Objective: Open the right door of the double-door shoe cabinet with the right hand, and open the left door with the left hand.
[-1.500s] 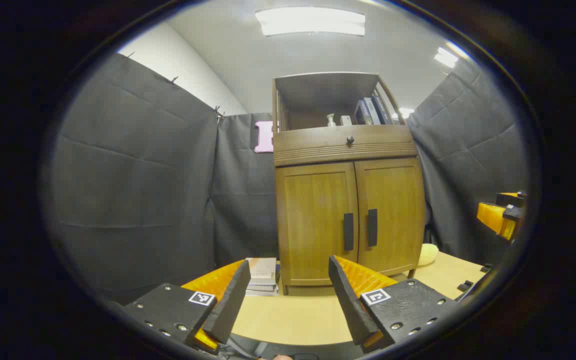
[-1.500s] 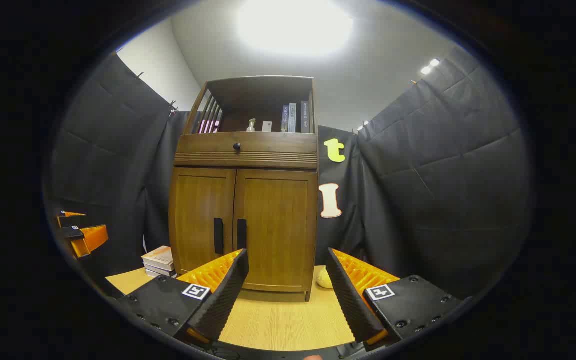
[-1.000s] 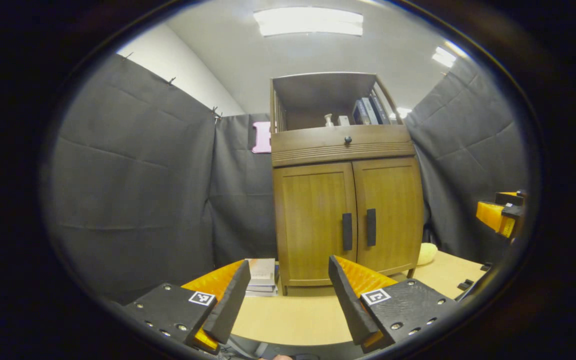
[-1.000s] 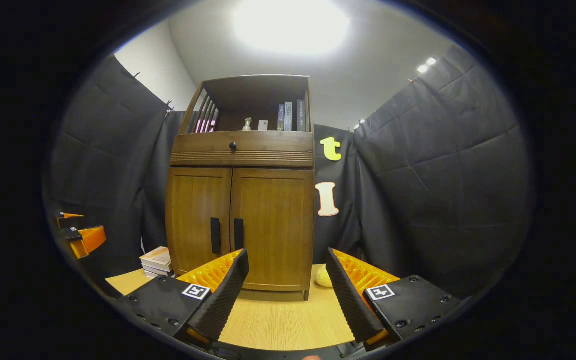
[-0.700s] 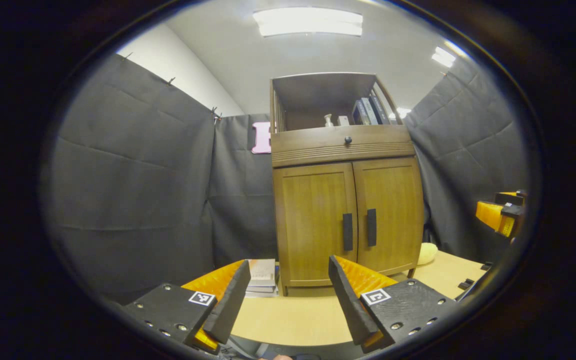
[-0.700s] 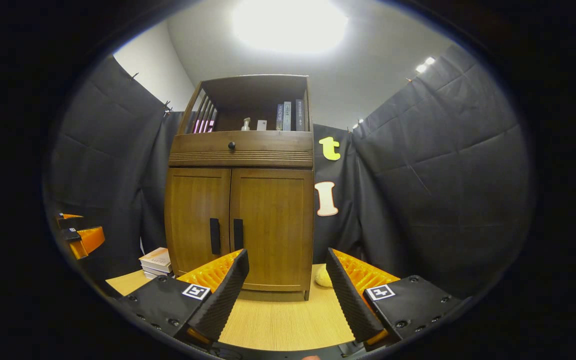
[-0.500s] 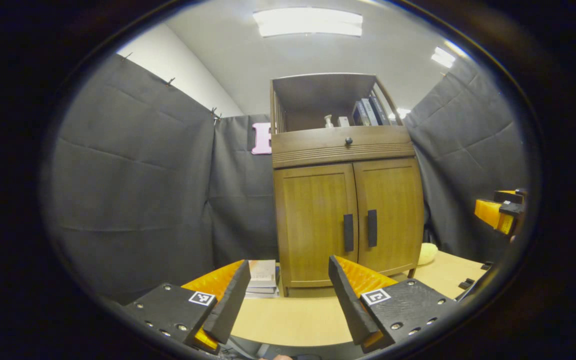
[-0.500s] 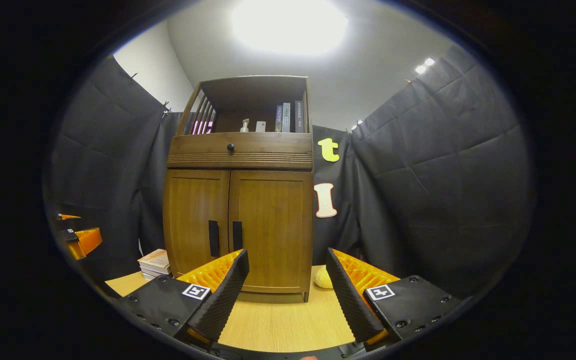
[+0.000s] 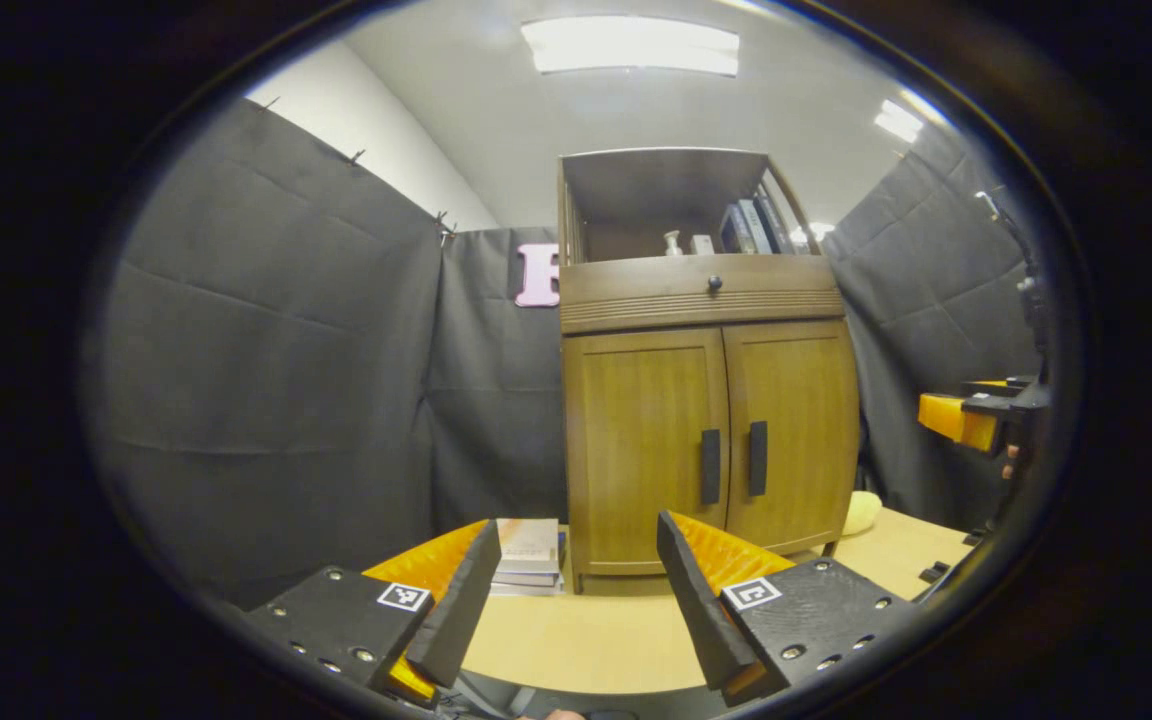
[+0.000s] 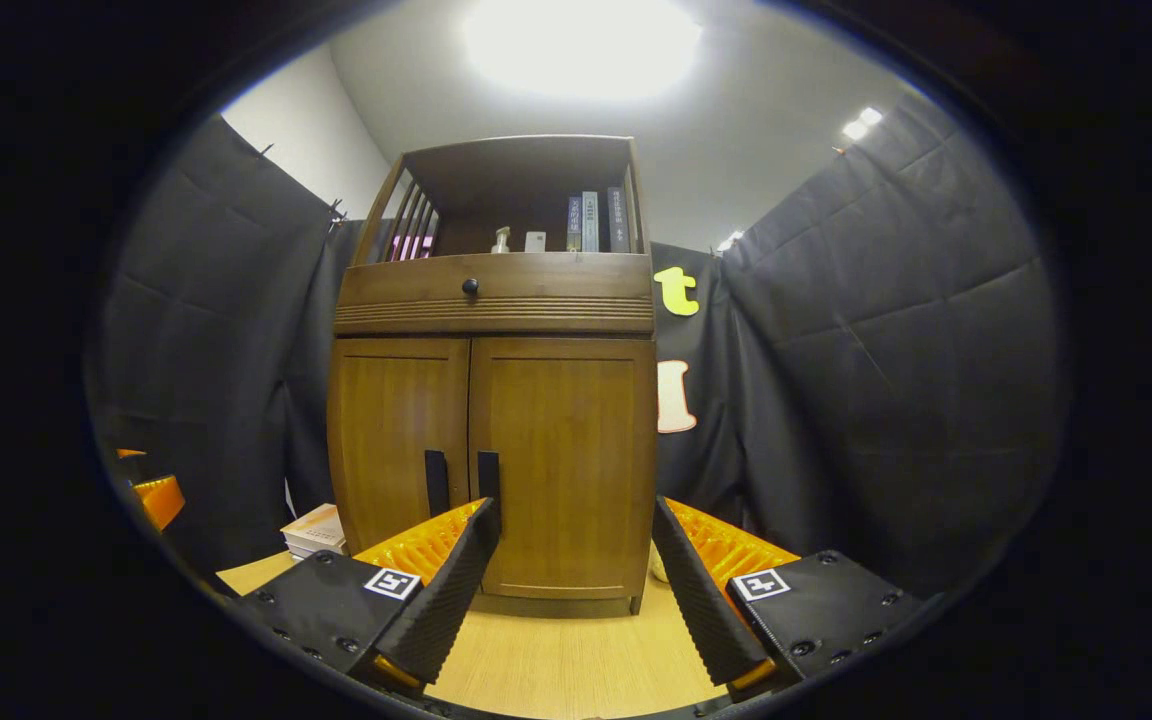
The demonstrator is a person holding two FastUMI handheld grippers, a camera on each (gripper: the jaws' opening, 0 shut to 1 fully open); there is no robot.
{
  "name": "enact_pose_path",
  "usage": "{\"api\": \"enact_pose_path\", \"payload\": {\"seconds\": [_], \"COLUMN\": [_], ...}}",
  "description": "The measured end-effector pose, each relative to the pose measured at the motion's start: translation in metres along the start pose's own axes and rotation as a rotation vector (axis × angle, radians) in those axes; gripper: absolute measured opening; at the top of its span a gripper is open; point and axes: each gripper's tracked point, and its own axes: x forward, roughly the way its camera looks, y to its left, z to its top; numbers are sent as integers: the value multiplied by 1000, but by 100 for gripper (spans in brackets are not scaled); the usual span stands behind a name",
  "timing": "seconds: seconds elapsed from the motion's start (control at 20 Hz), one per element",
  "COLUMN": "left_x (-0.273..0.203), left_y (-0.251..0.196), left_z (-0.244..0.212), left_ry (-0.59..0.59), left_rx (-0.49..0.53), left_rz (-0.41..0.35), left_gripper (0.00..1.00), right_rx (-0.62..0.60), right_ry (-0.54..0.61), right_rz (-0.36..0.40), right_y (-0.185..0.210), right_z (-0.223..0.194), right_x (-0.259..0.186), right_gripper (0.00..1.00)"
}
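Both tongs, left tongs [image 9: 571, 590] and right tongs [image 10: 571, 585], are spread and hold nothing, ready for the handles. Shoe cabinet [image 10: 491, 400] stands on the table [image 10: 566, 665], doors closed; right handle [image 10: 488, 478] lies nearest the right tongs.

Right tongs [image 10: 574, 575] gape before the closed shoe cabinet [image 10: 492, 400].

Your light wooden bench [image 9: 586, 640] carries the brown wooden double-door shoe cabinet [image 9: 706, 440] at its back. A small stack of flat books [image 9: 528, 557] lies just beside the cabinet's left side, and a soft yellow lump [image 9: 861, 512] sits by its right foot.
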Motion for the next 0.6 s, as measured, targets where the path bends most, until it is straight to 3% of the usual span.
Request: {"api": "enact_pose_path", "payload": {"seconds": [0.6], "left_x": [49], "left_y": [18], "left_z": [-4], "left_ry": [22], "left_rx": [14], "left_rz": [55], "left_gripper": [90], "right_rx": [10], "right_ry": [-4], "right_rz": [66], "right_y": [45], "right_z": [-2], "right_x": [114], "right_gripper": [96]}}
